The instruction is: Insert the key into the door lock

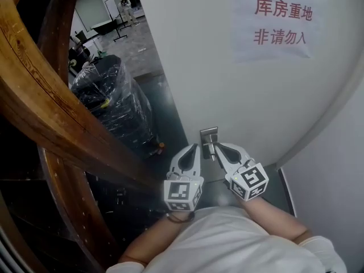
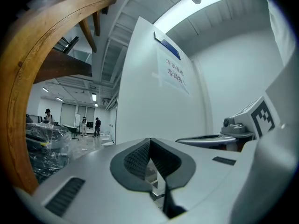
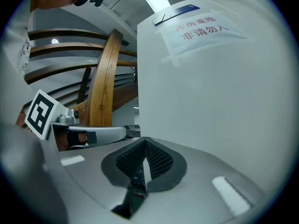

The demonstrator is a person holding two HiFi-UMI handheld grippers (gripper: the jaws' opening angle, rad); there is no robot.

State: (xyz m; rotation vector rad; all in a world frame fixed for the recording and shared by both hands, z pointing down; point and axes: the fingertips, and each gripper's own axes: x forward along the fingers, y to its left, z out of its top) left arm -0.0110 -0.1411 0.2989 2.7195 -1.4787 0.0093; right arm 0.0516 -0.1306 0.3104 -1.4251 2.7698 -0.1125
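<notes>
A white door (image 1: 227, 90) carries a metal handle (image 1: 209, 133), with a small metal lock piece (image 1: 210, 148) just under it. I cannot make out a key in any view. My left gripper (image 1: 195, 148) is level just left of the lock piece, and its pads meet at the tip (image 2: 149, 141) with nothing seen between them. My right gripper (image 1: 218, 147) is just right of the lock piece. Its jaws are closed tip to tip (image 3: 145, 141), and nothing sticks out past them. Something small and dark sits low between its pads (image 3: 135, 190); what it is I cannot tell.
A paper sign (image 1: 281, 21) with red characters hangs on the door. A curved wooden beam (image 1: 51, 112) crosses close on the left. A stack wrapped in black plastic (image 1: 114, 107) stands beyond it. People stand far off in the hall (image 2: 96, 125).
</notes>
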